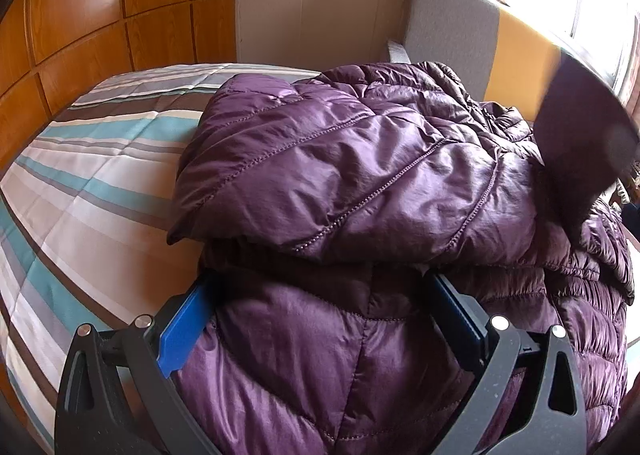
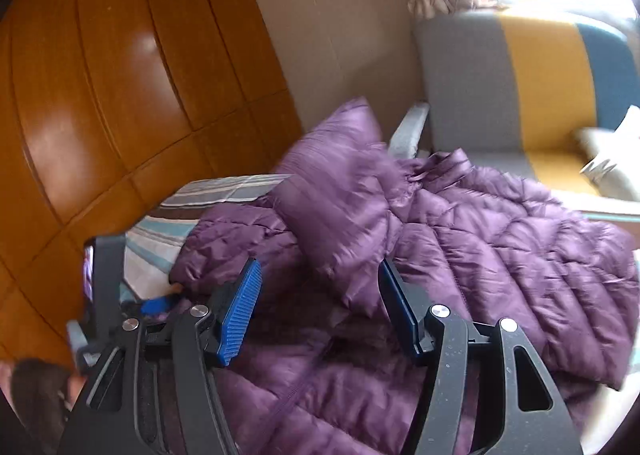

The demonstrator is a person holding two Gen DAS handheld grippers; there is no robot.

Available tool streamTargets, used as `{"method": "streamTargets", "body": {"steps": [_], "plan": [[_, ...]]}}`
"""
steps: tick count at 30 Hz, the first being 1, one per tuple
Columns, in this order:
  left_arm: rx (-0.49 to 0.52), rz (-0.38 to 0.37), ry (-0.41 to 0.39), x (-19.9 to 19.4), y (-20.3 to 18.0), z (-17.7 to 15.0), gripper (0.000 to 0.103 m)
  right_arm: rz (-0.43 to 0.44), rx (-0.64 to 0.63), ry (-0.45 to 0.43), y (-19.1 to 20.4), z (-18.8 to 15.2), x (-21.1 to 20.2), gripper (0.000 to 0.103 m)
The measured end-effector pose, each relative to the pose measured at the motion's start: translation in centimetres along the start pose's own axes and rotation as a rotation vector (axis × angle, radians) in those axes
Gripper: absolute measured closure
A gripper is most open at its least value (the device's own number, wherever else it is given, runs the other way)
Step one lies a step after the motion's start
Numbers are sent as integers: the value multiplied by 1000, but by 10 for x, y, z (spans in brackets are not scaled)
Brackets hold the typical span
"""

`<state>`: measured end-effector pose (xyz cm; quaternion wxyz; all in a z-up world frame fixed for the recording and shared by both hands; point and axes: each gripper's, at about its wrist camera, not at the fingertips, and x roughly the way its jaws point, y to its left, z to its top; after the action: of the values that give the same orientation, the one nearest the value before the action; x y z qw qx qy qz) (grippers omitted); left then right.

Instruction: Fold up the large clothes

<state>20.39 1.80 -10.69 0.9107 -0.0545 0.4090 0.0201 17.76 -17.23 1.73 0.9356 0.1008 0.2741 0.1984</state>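
A quilted purple puffer jacket lies partly folded on a bed with a striped white, teal and grey cover, filling the centre and right of both views. At the bottom of the left wrist view, the left gripper clamps a bulging fold of the jacket between its blue pads. In the right wrist view, the right gripper hangs over the jacket, jaws apart, pressing on nothing. A grey, yellow and blue chair stands behind the bed, upper right.

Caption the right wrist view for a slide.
Right gripper open above a purple puffer jacket on a striped bedspread, one sleeve blurred in mid-air.
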Motion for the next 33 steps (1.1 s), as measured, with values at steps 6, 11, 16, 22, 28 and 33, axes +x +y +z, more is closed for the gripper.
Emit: {"method": "streamTargets", "body": {"steps": [6, 11, 16, 22, 28, 33], "plan": [[46, -137, -167, -48, -18, 9, 3, -443, 117, -86, -48, -15, -36, 42], [33, -244, -150, -46, -52, 53, 4, -546, 269, -57, -87, -32, -43, 43], [-35, -307, 69, 19, -75, 82, 50, -556, 284, -50, -89, -38, -46, 43], [-86, -419, 42, 2, -65, 69, 85, -547, 315, -29, -103, -39, -37, 48], [-43, -327, -2, -4, -27, 46, 84, -519, 221, 9, -92, -31, -25, 60], [-38, -331, 25, 22, -24, 27, 82, -518, 293, 191, -115, -37, 7, 69]]}}
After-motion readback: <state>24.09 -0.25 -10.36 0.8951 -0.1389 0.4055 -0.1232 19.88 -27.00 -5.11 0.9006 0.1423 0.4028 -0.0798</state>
